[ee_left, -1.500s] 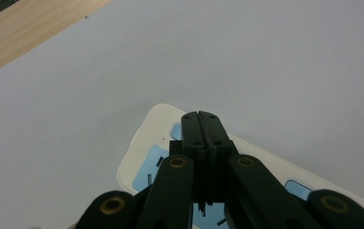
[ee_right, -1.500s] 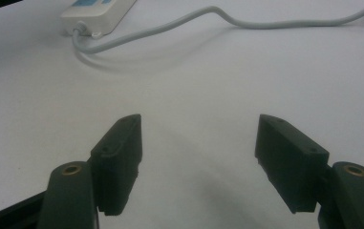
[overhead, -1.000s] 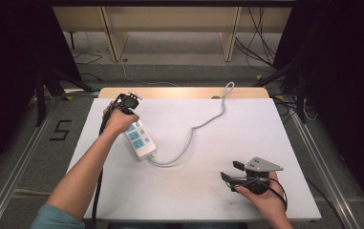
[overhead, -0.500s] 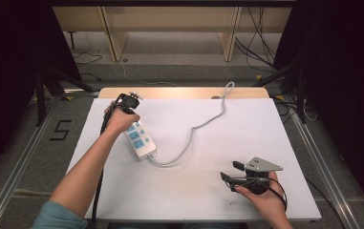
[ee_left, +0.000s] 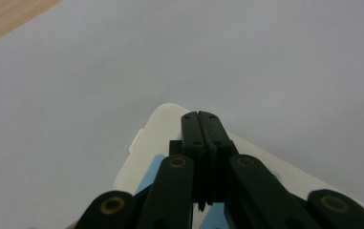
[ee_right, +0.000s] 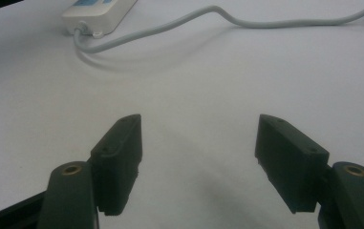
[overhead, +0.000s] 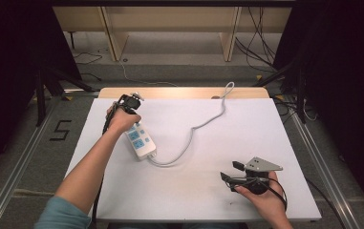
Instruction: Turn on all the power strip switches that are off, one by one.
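Observation:
A white power strip (overhead: pixel 140 140) with blue sockets lies on the left half of the white table (overhead: pixel 194 200). Its grey cable (overhead: pixel 198 126) snakes toward the back edge. My left gripper (overhead: pixel 133 123) is at the strip's far end, jaws pressed together with nothing between them. In the left gripper view the shut tips (ee_left: pixel 199 114) hover just over the strip's white casing (ee_left: pixel 160 129); I cannot tell if they touch it. My right gripper (overhead: pixel 230 171) rests low at the front right, open and empty (ee_right: pixel 198 138). It faces the strip (ee_right: pixel 98 14) and cable (ee_right: pixel 208 14) from a distance.
A strip of bare wood (overhead: pixel 179 92) runs along the table's back edge. Metal rails (overhead: pixel 313 157) flank the table on both sides. Loose cables lie on the floor (overhead: pixel 261 52) behind it.

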